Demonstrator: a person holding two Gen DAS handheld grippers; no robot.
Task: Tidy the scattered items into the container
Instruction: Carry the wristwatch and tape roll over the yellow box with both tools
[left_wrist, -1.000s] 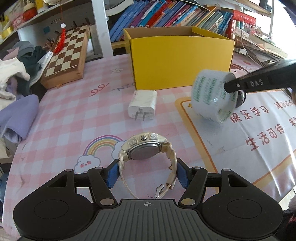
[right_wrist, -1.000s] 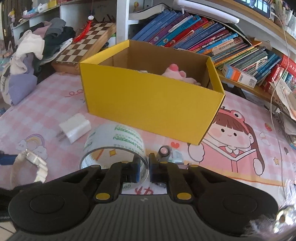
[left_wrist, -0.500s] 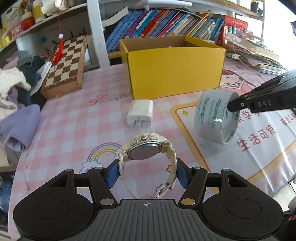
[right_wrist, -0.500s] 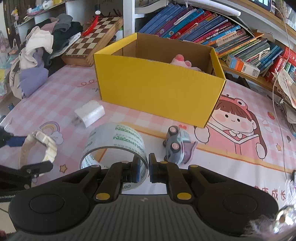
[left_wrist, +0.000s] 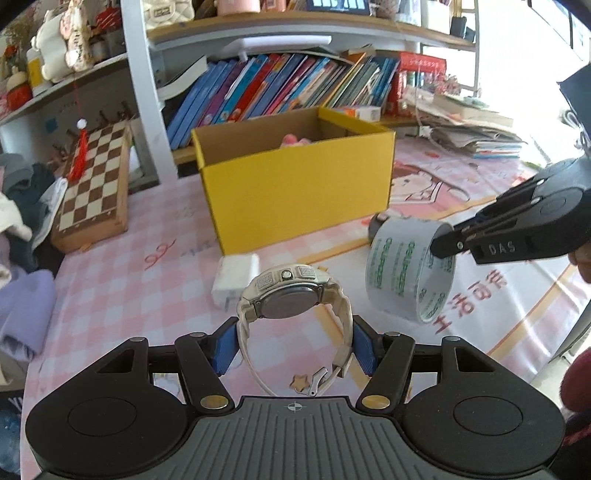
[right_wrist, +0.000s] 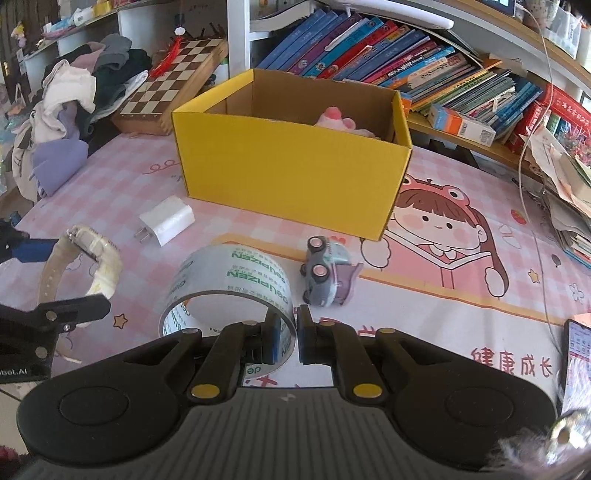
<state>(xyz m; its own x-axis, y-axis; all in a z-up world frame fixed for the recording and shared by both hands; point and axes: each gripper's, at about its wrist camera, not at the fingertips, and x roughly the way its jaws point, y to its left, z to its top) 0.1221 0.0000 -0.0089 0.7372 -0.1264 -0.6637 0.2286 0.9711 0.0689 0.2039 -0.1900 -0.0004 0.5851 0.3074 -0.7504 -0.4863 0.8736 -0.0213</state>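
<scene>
My left gripper is shut on a cream wristwatch and holds it above the pink mat; the watch also shows in the right wrist view. My right gripper is shut on the wall of a clear tape roll, lifted off the table; the roll shows in the left wrist view. The open yellow box stands beyond both, with a pink plush inside. A white charger plug and a grey toy car lie on the mat in front of the box.
A chessboard leans at the left by a pile of clothes. Bookshelves run behind the box. Stacked papers lie at the right. A phone lies at the right table edge.
Both grippers have risen and pulled back with the watch and the tape roll. The box's inside and the toy car have come into view.
</scene>
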